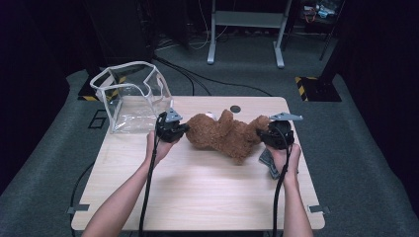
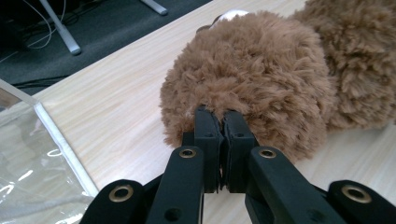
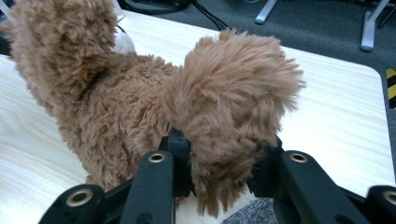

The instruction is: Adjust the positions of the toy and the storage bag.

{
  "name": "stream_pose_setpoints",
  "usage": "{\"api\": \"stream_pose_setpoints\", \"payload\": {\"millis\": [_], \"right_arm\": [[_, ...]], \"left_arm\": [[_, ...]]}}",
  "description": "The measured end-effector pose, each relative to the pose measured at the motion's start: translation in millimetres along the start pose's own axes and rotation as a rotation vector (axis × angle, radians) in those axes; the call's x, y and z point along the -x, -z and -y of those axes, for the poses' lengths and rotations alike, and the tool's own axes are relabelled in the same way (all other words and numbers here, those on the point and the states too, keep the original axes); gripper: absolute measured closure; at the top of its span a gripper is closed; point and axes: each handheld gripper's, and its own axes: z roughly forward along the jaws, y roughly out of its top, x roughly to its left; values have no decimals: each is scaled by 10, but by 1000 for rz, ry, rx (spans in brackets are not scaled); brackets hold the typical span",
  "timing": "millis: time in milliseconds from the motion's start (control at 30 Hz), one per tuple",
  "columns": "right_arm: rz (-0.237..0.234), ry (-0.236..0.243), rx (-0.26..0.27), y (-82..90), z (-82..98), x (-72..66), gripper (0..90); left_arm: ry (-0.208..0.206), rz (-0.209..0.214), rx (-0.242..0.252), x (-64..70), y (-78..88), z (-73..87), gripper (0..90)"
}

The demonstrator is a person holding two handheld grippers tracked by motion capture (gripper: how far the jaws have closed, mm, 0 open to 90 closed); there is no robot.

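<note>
The high view is dim around its edges: the floor and the room behind fall into near black, while the table is lit evenly from above and shows only faint, soft shadows. That view is slightly soft and grainy. The clear bag catches pale glare on its plastic. Both gripper views are brighter and sharper; the bear shows crisp fur, and the background blurs slightly.

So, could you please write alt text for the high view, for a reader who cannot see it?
A brown plush bear lies on a light wooden table, gripped at each end by the left gripper and right gripper. A clear plastic bag stands open at the table's far left corner.
</note>
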Motion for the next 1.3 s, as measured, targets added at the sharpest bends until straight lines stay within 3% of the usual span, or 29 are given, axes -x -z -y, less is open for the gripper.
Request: {"api": "stream_pose_setpoints", "payload": {"millis": [267, 533, 767, 1000, 1133, 1200, 1300], "right_arm": [[-1, 2, 15, 68, 7, -86, 680], [-5, 18, 37, 176, 40, -217, 682], [-21, 27, 26, 145, 94, -346, 682], [-33, 37, 12, 123, 183, -463, 681], [-51, 33, -9, 47, 275, -516, 679], [-58, 34, -22, 25, 313, -520, 676], [-70, 13, -27, 14, 350, -502, 668]], "left_arm": [[10, -23, -29, -79, -152, -97, 870], [-18, -61, -62, -114, -293, -203, 870], [-15, -95, -112, -172, -467, -290, 870], [-13, -103, -168, -155, -699, -323, 869], [26, -81, -159, -171, -746, -254, 864], [30, -82, -157, -177, -728, -246, 803], [51, -81, -160, -197, -621, -190, 583]]}}
